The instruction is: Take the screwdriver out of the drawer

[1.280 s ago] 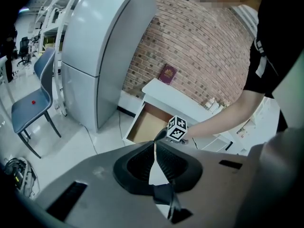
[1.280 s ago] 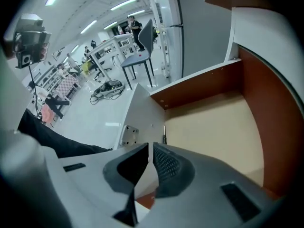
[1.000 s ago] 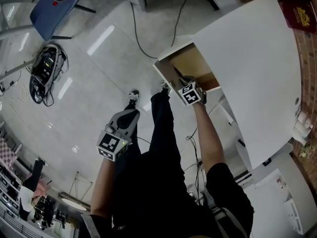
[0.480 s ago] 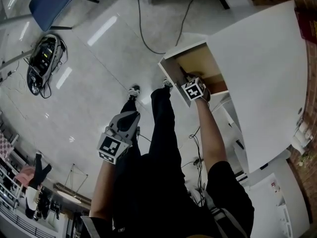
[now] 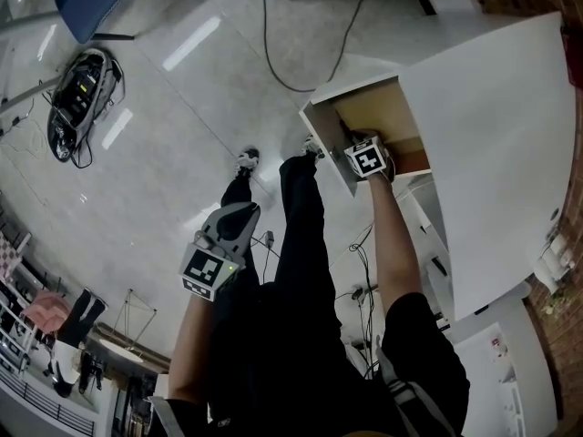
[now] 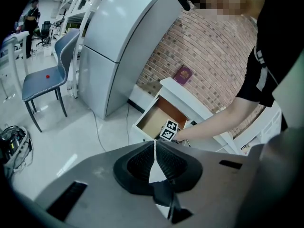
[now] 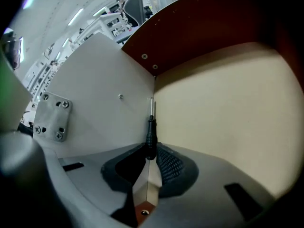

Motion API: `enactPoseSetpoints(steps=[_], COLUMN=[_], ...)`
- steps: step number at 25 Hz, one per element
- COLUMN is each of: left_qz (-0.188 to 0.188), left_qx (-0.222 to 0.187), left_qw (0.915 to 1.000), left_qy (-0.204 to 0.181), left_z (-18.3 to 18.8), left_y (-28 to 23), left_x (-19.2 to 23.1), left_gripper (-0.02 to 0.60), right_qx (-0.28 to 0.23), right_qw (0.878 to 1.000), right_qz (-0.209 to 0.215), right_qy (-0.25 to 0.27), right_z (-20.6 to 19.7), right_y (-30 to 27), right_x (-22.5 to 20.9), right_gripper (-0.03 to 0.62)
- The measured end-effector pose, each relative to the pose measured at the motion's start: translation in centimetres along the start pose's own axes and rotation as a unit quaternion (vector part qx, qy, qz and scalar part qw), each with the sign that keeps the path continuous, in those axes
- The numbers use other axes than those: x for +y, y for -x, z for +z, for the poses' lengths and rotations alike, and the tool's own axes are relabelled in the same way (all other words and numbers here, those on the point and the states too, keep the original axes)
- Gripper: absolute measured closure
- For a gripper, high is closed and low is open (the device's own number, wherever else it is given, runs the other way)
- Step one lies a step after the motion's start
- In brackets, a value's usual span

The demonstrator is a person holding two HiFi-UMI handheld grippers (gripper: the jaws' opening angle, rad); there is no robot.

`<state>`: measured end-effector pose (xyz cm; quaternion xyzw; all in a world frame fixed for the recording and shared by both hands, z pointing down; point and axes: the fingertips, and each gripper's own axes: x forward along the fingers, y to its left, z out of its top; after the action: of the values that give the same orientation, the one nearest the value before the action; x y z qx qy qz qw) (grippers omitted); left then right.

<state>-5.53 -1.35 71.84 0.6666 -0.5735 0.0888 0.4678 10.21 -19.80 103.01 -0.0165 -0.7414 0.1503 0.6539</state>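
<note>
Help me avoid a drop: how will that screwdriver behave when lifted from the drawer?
Probably stiff and light: the screwdriver is slim, with a thin metal shaft. The right tongs pinch only the near end of its black handle, so it may pivot or slip. If dropped, it would likely roll on the smooth floor of the drawer.

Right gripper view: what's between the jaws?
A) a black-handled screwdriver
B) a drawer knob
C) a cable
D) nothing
A: the screwdriver has its black handle pinched between the pads of the right gripper, and its shaft points up along the inner corner of the drawer.
</note>
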Motion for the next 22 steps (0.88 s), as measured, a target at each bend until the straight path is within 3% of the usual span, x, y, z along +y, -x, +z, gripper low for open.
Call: enactPoseSetpoints(steps=[8,12,22], left_qz=[0.005,0.004,-0.001], left_qx=[0.003,0.007,0.002], left_qw=[0.9999,0.9999,1.0], left_qy=[0.012,0.01,0.0], left_z=[-0.82,-0.88,-0.22], left_y=[-0.35,-0.89,-0.65], left_x=[0.25,-0.18,-0.38], left_gripper=[0.558,0.558,0.558], right_qx=[0.016,0.012,0.001], right_qw=[0.998,0.998,1.0], right_qz=[0.058,0.069,0.016], right_qy=[0.027,0.004,0.024], right_z=[0.08,0.03,0.61], right_y=[-0.49,-0.58,0.39], right_x=[0.22,0.02,0.6], right_gripper=[0.49,0.485,0.48])
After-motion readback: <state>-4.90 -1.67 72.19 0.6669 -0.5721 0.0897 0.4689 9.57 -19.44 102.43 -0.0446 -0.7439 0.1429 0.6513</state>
